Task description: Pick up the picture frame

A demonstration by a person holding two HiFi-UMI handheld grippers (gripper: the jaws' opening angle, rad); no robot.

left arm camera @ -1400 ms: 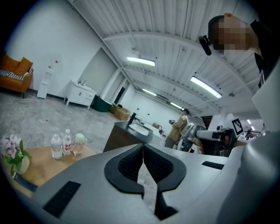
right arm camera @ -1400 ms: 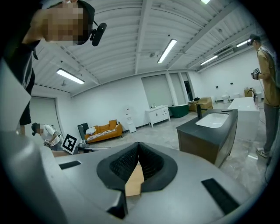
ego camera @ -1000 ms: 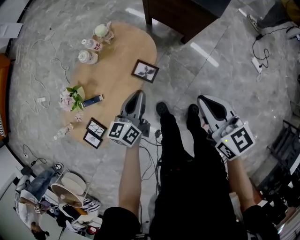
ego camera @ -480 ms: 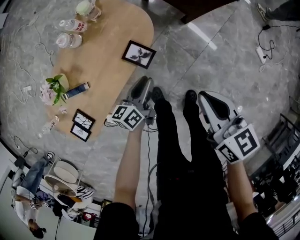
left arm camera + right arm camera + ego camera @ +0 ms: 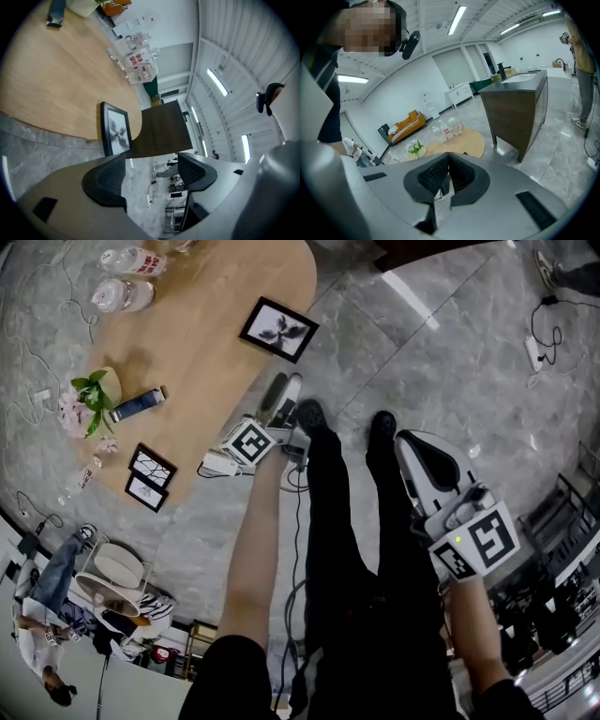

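A black picture frame [image 5: 277, 330] with a pale leaf print lies on the near end of the low wooden table [image 5: 206, 352]. My left gripper [image 5: 284, 392] hangs just short of that table end, pointing at the frame. Its jaws are opening, and nothing is between them. In the left gripper view the frame [image 5: 116, 132] shows just past the left jaw of my left gripper [image 5: 152, 169], apart from it. My right gripper [image 5: 409, 441] is held over the floor to the right of the person's legs. In the right gripper view my right gripper [image 5: 448, 162] is shut on nothing.
Two small frames [image 5: 145, 477], a potted flower [image 5: 86, 401], a blue object [image 5: 137, 404] and bottles [image 5: 120, 277] share the table. A dark cabinet [image 5: 515, 110] stands beyond it. Cables [image 5: 298, 474] lie on the marble floor by the person's shoes.
My left gripper has sunk toward the table end, rolled, and gone from shut to open. The right gripper has dropped a little and stayed shut.
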